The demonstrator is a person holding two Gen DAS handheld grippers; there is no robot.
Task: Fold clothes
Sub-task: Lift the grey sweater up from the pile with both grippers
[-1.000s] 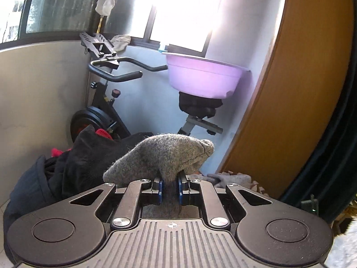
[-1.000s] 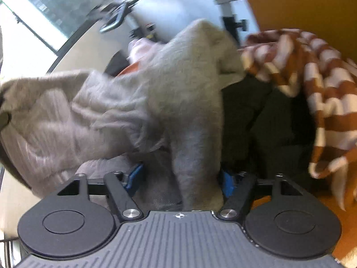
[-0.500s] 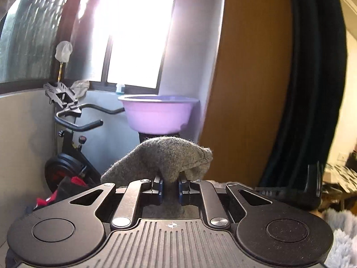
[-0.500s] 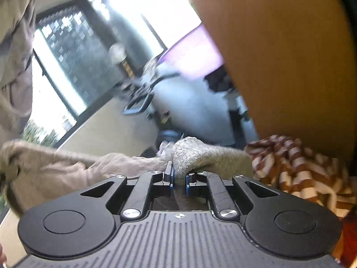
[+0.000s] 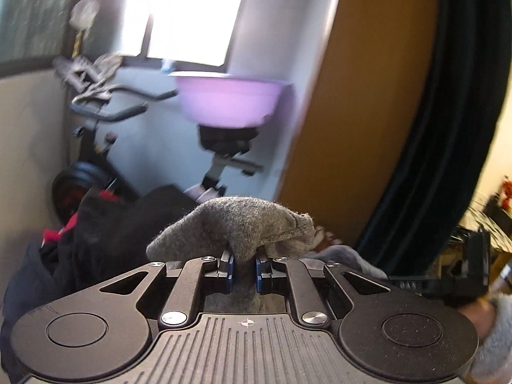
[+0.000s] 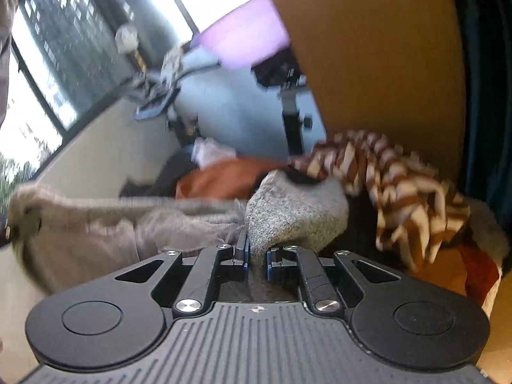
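Observation:
A grey knitted garment (image 5: pixel 236 224) bunches over the tips of my left gripper (image 5: pixel 244 267), which is shut on a fold of it. In the right wrist view the same grey garment (image 6: pixel 294 214) is pinched by my right gripper (image 6: pixel 257 260), also shut on it. From there the cloth stretches away to the left as a long grey band (image 6: pixel 96 220) held up in the air. At the right edge of the left wrist view the other black gripper (image 5: pixel 460 272) shows, blurred.
A pile of dark clothes (image 5: pixel 96 233) lies low on the left. A brown and white patterned cloth (image 6: pixel 400 188) and an orange cloth (image 6: pixel 224 176) lie on the heap ahead. Behind stand an exercise bike (image 5: pixel 102 128), a purple basin (image 5: pixel 227 102) and a wooden panel (image 5: pixel 361 112).
My right gripper closed on the grey garment and lifted it off the heap, stretching it out. The left gripper kept its grip and swung sideways, then partly back.

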